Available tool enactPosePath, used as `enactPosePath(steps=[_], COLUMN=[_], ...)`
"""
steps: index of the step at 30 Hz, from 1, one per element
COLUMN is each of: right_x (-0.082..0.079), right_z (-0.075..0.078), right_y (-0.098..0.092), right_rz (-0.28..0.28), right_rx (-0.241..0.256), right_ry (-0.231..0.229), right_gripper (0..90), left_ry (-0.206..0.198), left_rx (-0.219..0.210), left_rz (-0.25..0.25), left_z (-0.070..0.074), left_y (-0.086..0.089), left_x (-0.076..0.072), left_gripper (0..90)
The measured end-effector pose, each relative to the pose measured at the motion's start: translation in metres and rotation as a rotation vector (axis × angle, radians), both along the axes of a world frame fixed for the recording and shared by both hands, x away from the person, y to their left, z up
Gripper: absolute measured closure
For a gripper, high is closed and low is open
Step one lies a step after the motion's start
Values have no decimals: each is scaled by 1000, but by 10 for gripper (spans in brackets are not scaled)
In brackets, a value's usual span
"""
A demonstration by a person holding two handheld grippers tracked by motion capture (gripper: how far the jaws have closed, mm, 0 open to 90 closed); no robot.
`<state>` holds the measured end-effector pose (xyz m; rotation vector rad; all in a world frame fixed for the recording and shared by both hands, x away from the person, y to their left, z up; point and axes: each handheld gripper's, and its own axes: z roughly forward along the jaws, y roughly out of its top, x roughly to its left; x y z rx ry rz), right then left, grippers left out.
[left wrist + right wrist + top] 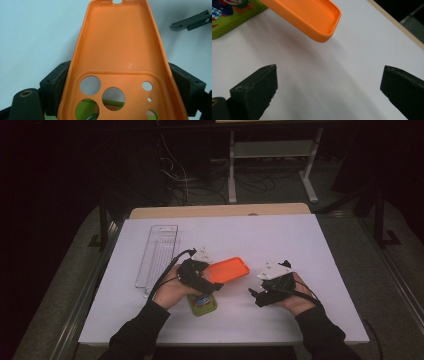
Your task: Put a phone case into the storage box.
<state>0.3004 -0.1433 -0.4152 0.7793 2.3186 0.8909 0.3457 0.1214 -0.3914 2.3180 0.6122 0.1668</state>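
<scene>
A: Two pairs of tongs are over the white surface (280, 240); which one has the work?

B: The left tongs (214, 281); in the left gripper view their jaws are clamped on the long edges of the orange phone case (117, 65), at its camera-cutout end. The case is off the surface, held just above and beyond the green patterned case (202, 304), which lies flat near the front edge, partly under the left hand (172, 290).

A: And the right tongs (254, 296)?

B: Apart and empty; the right gripper view has both jaws wide with bare surface between them, and the orange case's free end just ahead of them.

A: So which step is this?

B: I judge it a carry or a hand-over; the case is lifted and not yet set anywhere. The next move calls for the right tongs to close on the free end, or for the left to swing it toward the clear tray (157, 257) farther back on the left.

A: How does the case lie?

B: Hollow side up; its long axis runs from the left tongs away and to the right, the cutout end nearest the person, the port end pointing toward the right tongs.
</scene>
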Motion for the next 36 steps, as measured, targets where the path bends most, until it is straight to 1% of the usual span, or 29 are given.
enactPosePath(steps=[1,3,4,6,9,13,15,16,17,18,19,20,21,22,24,25,27,29,30,31,32,33,34,35,36], right_x=[0,-1,-2,-3,-5,-7,-8,-8,-8,-9,-10,-11,-12,-12,-13,-14,-15,-15,-15,-16,-16,-17,-18,-18,-18], right_z=[0,0,0,0,-1,-1,-2,-2,-2,-3,-3,-4,-5,-5,-6,-6,-8,-9,-9,-10,-10,-10,-11,-11,-11], right_y=[1,2,3,5,7,10,11,11,12,12,13,15,16,16,18,19,21,22,22,23,23,24,24,24,24], right_rz=[0,10,12,15,32,51,59,79,80,88,90,80,83,94,101,108,111,131,136,132,140,143,158,166,171], right_rx=[-7,-35,-45,-71,-125,-185,-225,-255,-265,-287,-293,-281,-292,-319,-353,-368,-395,-423,-445,-443,-458,-471,-498,-508,-520], right_ry=[-11,-32,-42,-65,-107,-163,-191,-210,-220,-235,-241,-250,-267,-285,-323,-335,-361,-376,-394,-398,-404,-421,-443,-447,-468], right_gripper=[4,4,4,4,4,4,4,4,4,4,4,4,4,4,4,4,4,4,4,4,4,5,4,4,4], left_ry=[0,-11,-2,2,-8,-5,-7,-7,-10,-14,-11,-10,-13,-8,-11,-12,-10,0,1,5,15,16,15,14,16], left_rx=[-2,12,5,-2,2,2,4,3,6,10,-9,-8,-8,-12,-8,-15,-22,-22,-21,-22,-32,-23,-19,-12,-16], left_rz=[0,-10,-9,1,-7,-7,-7,-7,-11,-14,-8,-8,1,4,-2,2,10,11,12,15,26,20,18,16,19], left_z=[0,0,0,0,0,0,0,0,0,1,-1,-1,-1,-1,0,-1,-1,0,0,0,-1,-1,-1,-1,-1], left_y=[0,0,0,0,0,0,0,0,1,1,0,0,0,0,1,0,0,1,1,1,0,0,1,1,1], left_x=[0,1,0,0,1,1,1,1,1,1,1,1,1,1,1,1,1,1,1,0,0,0,0,1,1], left_gripper=[156,156,156,156,156,156,156,156,156,156,156,156,156,156,156,156,156,156,156,156,156,156,156,156,156])
